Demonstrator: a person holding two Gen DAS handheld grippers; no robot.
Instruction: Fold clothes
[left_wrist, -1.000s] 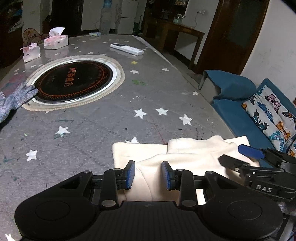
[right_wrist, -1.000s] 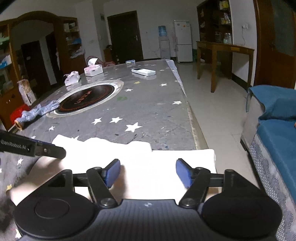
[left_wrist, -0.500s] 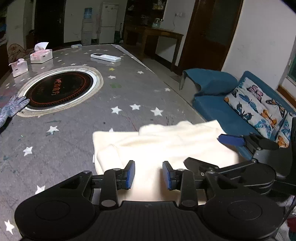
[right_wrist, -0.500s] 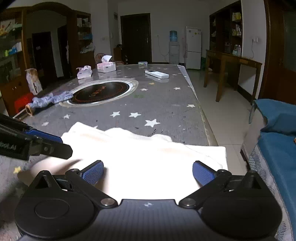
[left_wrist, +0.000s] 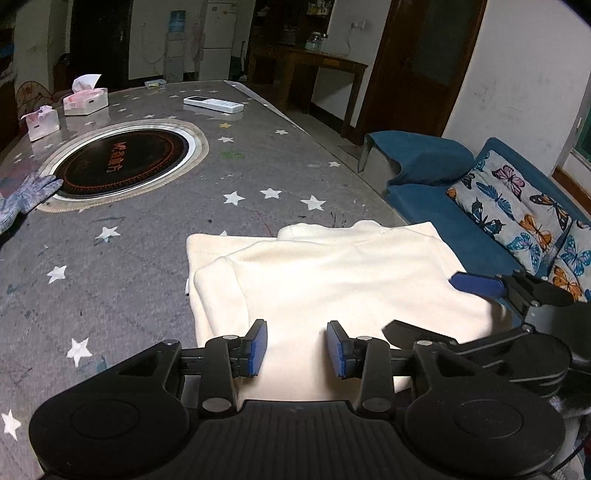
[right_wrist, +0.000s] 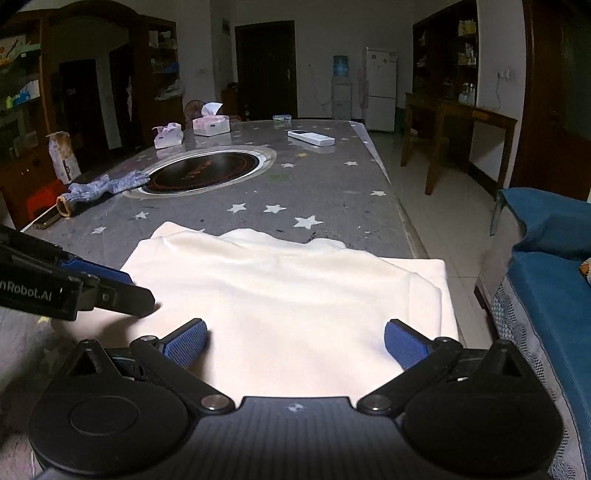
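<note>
- cream garment (left_wrist: 332, 273), one piece folded over itself in layers, lies flat at the near end of the desk (left_wrist: 155, 258), close to the desk edge that faces a blue sofa (left_wrist: 436, 199).
- left hand-held gripper (left_wrist: 296, 348) hovers over the near part of the garment, its two blue pads a modest gap apart, holding nothing.
- right hand-held gripper (right_wrist: 295, 338) is spread wide over the same cloth, pads far apart, holding nothing; in the left wrist view its fingers reach in over the garment's right edge.
- desk top is grey with white stars; a round black hotplate (left_wrist: 122, 164) with a pale ring is set into it, well beyond the garment.
- one grey knitted glove (right_wrist: 107, 186) lies with its fingertips touching the hotplate ring.
- two pink tissue boxes (right_wrist: 210, 123) stand near each other at the far side.
- one white remote control (right_wrist: 311, 137) lies at the far right of the desk.
- nothing lies between the garment and the hotplate.
- one butterfly-print cushion (left_wrist: 517, 206) rests on the sofa.
- in the background, one white fridge (right_wrist: 381, 90), one water dispenser (right_wrist: 340, 85), and one wooden side table (right_wrist: 458, 127).
</note>
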